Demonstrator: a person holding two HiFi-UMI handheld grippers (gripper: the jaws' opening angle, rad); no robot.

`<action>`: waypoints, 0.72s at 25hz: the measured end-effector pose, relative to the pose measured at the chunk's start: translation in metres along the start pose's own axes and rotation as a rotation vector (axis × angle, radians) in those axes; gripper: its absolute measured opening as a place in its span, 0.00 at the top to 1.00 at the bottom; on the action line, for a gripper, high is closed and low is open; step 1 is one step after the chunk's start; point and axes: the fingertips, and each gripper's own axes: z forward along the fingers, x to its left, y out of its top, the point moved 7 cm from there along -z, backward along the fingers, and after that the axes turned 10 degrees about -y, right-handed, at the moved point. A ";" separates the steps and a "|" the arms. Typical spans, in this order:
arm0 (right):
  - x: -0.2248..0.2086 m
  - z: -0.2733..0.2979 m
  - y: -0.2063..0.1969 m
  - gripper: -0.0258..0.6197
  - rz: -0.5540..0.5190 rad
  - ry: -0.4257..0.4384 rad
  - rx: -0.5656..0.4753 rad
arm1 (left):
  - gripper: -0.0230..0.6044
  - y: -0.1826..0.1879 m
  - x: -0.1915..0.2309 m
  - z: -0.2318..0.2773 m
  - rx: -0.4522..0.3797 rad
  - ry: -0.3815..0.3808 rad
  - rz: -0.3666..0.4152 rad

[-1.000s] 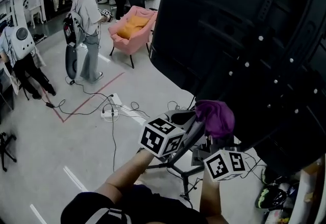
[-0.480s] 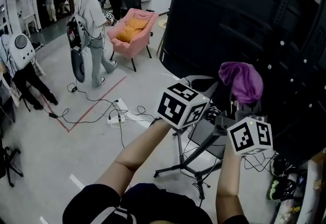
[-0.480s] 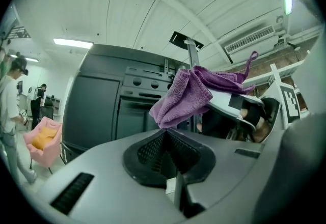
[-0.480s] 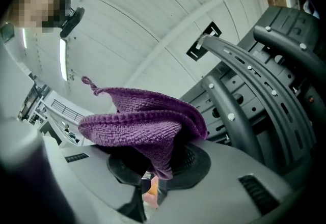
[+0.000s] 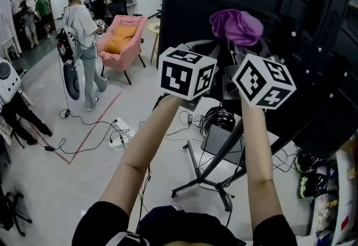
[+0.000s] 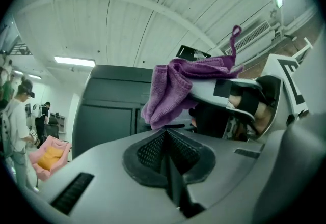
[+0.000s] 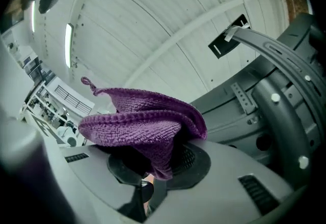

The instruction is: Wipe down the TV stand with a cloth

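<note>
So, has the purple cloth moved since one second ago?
Yes, upward. The purple cloth, held by the right gripper, was at the lower edge of the black panel; now it is high against it.

Place: lab/studio hall | cues: floor cables (image 5: 119,140), red tape line (image 5: 100,119), pink armchair (image 5: 120,41), ppl w/ rigs (image 5: 78,29), strip lights (image 6: 74,61)

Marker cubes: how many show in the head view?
2. The left cube rides on the left gripper; the right cube rides on the right gripper, below the purple cloth. None seems hidden.
</note>
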 end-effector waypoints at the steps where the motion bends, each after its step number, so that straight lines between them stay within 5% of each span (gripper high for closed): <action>1: 0.001 0.012 0.001 0.86 -0.016 -0.003 0.009 | 0.95 0.004 0.007 0.004 -0.002 0.012 0.010; 11: 0.002 0.092 -0.016 0.86 -0.070 -0.021 0.106 | 0.95 0.018 0.063 0.021 0.022 0.078 0.056; 18: -0.047 0.086 -0.020 0.86 -0.047 -0.177 0.142 | 0.95 0.015 0.055 0.050 0.027 0.016 0.048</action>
